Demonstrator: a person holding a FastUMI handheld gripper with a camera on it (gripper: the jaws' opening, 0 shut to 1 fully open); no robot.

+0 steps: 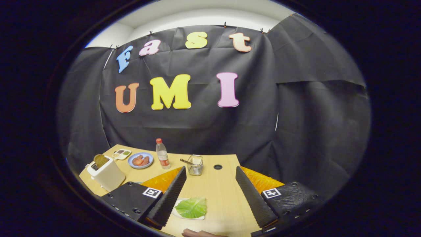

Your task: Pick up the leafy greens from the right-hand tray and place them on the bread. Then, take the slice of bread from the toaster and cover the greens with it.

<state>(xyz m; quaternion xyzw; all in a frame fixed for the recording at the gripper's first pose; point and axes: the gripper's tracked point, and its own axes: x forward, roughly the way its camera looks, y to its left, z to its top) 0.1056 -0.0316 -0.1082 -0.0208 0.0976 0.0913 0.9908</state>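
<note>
Leafy greens (pixel 191 207) already lie on the bread slice (pixel 179 214), low between the fingers and closer to the left one. That leaves the toast (pixel 100 160) standing in the toaster (pixel 107 173), well off beyond the left finger; the gripper (pixel 210 194) is spread wide, holding nothing

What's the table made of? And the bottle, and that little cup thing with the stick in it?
Table: looks like pale wood or wood laminate, matte, faint grain lines. Bottle: clear plastic probably, see-through with a red cap. Cup: seems glass or clear plastic, you can see through it. The open claw hovers over the leaf.
</note>
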